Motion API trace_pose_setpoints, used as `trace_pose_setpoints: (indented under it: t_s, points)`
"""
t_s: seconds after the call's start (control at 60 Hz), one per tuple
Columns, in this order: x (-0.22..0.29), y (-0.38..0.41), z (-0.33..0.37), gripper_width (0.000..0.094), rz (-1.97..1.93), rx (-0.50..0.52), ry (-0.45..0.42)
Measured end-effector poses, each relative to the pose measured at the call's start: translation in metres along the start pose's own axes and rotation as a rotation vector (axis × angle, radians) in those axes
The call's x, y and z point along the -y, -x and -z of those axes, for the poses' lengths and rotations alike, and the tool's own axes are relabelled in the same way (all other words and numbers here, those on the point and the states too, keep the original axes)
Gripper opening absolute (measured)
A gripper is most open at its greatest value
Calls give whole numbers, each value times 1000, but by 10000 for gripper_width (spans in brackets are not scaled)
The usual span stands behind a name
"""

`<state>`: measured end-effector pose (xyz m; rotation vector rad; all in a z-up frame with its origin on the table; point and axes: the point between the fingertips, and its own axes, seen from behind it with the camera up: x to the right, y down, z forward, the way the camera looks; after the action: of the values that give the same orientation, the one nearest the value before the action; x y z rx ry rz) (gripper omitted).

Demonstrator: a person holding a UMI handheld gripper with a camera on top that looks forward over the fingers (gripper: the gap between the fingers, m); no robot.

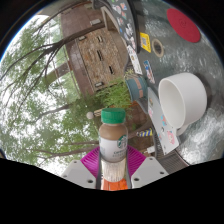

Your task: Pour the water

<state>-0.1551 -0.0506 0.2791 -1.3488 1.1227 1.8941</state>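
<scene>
A small bottle (113, 140) with a white cap, brown contents and a white label with a green logo stands upright between my fingers. My gripper (113, 170) is shut on the bottle; the magenta pads (92, 160) press against its sides. A white cup (183, 102) lies tilted just beyond and to the right of the bottle, its open mouth facing the bottle. The bottle's lower part is hidden by the fingers.
A white-edged table top (150, 120) carries the cup. Beyond it are a wooden building (95, 55), trees (40, 90) and a grey wall (190, 50) with a red round shape (185, 27).
</scene>
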Motion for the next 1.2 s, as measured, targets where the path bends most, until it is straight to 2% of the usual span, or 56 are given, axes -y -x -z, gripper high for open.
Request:
trace_pose_setpoints:
  t_s: [0.05, 0.067, 0.133, 0.25, 0.333, 0.4, 0.55, 0.7, 0.717, 0.767, 0.783, 0.967, 1.083, 1.133, 1.183, 1.2]
  points:
    - [-1, 18, 26, 350, 215, 6, 40]
    - [4, 24, 8, 349, 301, -27, 29]
    - [23, 47, 27, 350, 678, -83, 4]
    - [108, 73, 78, 351, 1339, -231, -167]
    - [170, 58, 112, 349, 1610, -333, -257]
    - [213, 30, 152, 349, 1676, -448, -253]
    - [272, -57, 218, 347, 1781, -613, -203]
    - [276, -107, 273, 348, 1784, -681, -176]
    - [288, -116, 275, 350, 1788, -701, -170]
    - [270, -117, 294, 350, 1827, -675, -184]
    - [287, -119, 288, 349, 1827, -680, -190]
    - [280, -123, 323, 356, 1801, -681, -204]
    - [285, -128, 334, 491, 1771, -721, -207]
    - [286, -137, 340, 635, 1738, -761, -178]
    - [281, -146, 343, 843, 1712, -775, -133]
    - [277, -147, 346, 859, 1708, -773, -121]
